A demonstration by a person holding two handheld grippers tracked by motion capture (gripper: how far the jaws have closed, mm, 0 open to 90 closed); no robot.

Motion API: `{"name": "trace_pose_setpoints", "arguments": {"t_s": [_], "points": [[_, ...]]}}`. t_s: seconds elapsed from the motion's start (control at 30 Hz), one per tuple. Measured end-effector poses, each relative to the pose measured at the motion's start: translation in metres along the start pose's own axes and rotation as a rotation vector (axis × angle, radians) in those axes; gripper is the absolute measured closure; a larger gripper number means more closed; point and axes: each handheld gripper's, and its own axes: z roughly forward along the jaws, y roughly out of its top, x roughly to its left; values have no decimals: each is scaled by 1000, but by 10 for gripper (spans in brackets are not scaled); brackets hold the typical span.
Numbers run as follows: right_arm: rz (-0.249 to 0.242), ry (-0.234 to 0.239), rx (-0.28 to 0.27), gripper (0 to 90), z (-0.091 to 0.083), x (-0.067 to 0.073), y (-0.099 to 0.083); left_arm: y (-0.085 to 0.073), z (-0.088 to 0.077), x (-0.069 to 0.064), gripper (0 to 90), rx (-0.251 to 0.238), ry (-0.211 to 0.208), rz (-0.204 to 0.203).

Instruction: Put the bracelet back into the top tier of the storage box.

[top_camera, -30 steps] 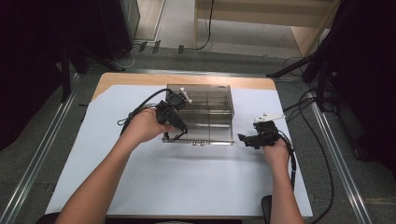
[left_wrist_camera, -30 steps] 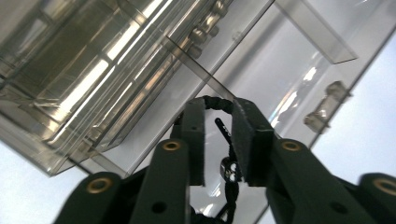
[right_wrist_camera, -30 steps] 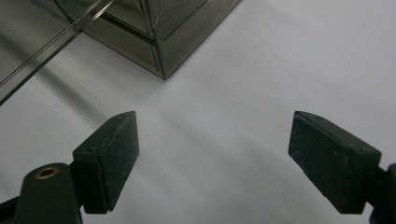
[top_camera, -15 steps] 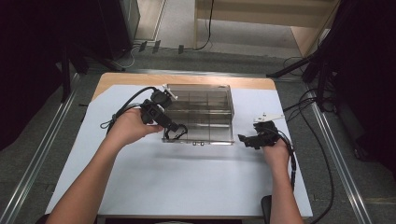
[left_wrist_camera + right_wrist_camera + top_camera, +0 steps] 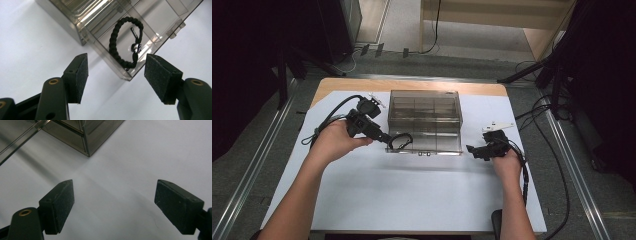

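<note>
A smoky clear plastic box (image 5: 424, 117) with several compartments stands mid-table. A black braided bracelet (image 5: 400, 141) lies at its front left corner; whether it rests on the clear plastic or inside it I cannot tell. In the left gripper view the bracelet (image 5: 126, 42) lies just beyond the tips. My left gripper (image 5: 385, 137) has just been opening its jaws and stands open, with nothing between the pads (image 5: 78, 75). My right gripper (image 5: 472, 149) rests open on the sheet right of the box, its jaws wide apart over bare paper (image 5: 113, 202).
A white sheet (image 5: 412, 200) covers the table, with a wooden strip (image 5: 362, 84) bare at the back. The box's corner (image 5: 85, 137) is ahead of the right jaws. Cables (image 5: 532, 165) trail from both grippers. Metal rails (image 5: 252, 165) flank the table.
The left gripper's jaws opened and let go of the bracelet, which stays at the box's front left corner. The left hand drew back to the left. The right hand kept still.
</note>
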Motion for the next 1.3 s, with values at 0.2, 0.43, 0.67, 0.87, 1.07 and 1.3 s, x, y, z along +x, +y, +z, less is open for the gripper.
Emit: {"name": "trace_pose_setpoints", "arguments": {"t_s": [0.2, 0.43, 0.67, 0.87, 1.07, 1.3], "points": [[0, 0, 4, 170, 0, 1, 0, -13, -5, 8, 371, -22, 8, -29], [5, 4, -10, 169, 0, 1, 1, -28, -12, 18, 343, -60, 40, -53], [21, 13, -15, 169, 0, 0, 1, -39, -11, 27, 309, -84, 41, -72], [27, 15, -20, 170, 0, -1, 1, -51, -6, 38, 304, -69, 64, -69], [24, 18, -18, 170, 0, -1, 1, -64, -2, 53, 305, -76, 76, -75], [22, 19, -18, 171, 1, -1, 1, -73, 3, 69, 289, -85, 98, -104]]}}
